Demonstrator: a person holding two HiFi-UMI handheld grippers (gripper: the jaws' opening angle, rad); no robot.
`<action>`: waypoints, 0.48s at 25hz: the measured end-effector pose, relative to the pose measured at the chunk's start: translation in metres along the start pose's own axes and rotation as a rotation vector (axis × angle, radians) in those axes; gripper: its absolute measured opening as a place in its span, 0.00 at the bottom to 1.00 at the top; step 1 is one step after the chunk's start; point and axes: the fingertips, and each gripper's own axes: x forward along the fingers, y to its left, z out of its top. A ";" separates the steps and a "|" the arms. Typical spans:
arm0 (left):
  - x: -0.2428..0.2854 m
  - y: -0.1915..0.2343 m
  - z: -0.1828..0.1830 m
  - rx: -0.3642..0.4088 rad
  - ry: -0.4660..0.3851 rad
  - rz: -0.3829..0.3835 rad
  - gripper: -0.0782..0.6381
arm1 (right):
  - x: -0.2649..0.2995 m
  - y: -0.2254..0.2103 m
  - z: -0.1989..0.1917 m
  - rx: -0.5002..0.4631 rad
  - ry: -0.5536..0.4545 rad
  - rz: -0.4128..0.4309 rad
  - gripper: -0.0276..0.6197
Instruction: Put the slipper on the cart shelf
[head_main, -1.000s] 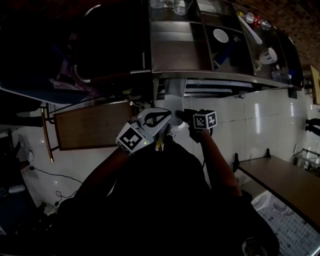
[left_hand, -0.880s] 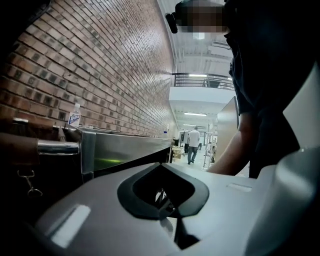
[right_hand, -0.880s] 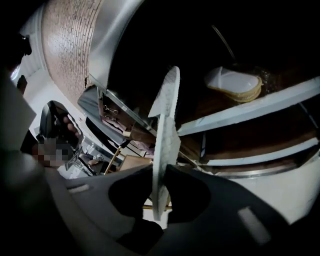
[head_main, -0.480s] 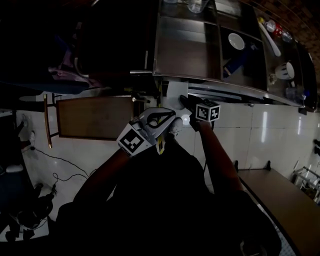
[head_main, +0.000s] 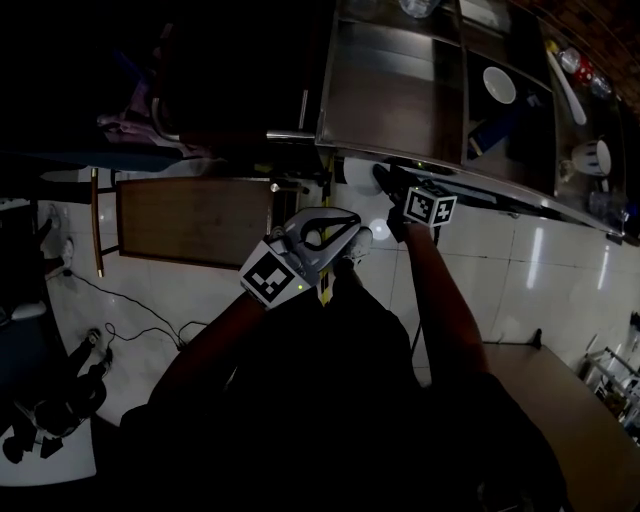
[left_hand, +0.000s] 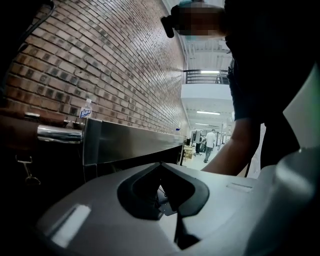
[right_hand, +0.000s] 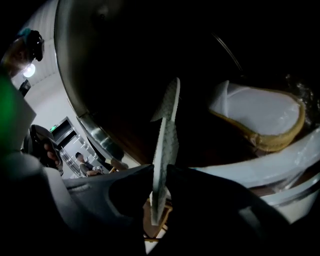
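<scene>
Under the cart rim (head_main: 500, 192), the slipper (head_main: 352, 170) is half hidden.

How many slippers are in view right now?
2. A pale thin-soled slipper is clamped edge-on in the right claw; a white slipper with a tan rim lies farther in, to its right. Others may be hidden in the dark.

claw (head_main: 347, 226) (head_main: 384, 180): two; slipper (right_hand: 165, 145) (right_hand: 256, 113): two; cart (head_main: 392, 100): one
</scene>
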 end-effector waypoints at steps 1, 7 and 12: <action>0.000 0.001 0.001 -0.005 -0.006 0.005 0.11 | 0.002 -0.001 0.006 -0.008 -0.015 0.003 0.14; -0.001 0.001 -0.001 -0.020 -0.013 0.023 0.11 | 0.009 -0.007 0.034 -0.088 -0.139 -0.024 0.15; -0.002 0.003 -0.004 -0.035 -0.006 0.044 0.11 | 0.007 -0.011 0.052 -0.202 -0.231 -0.098 0.15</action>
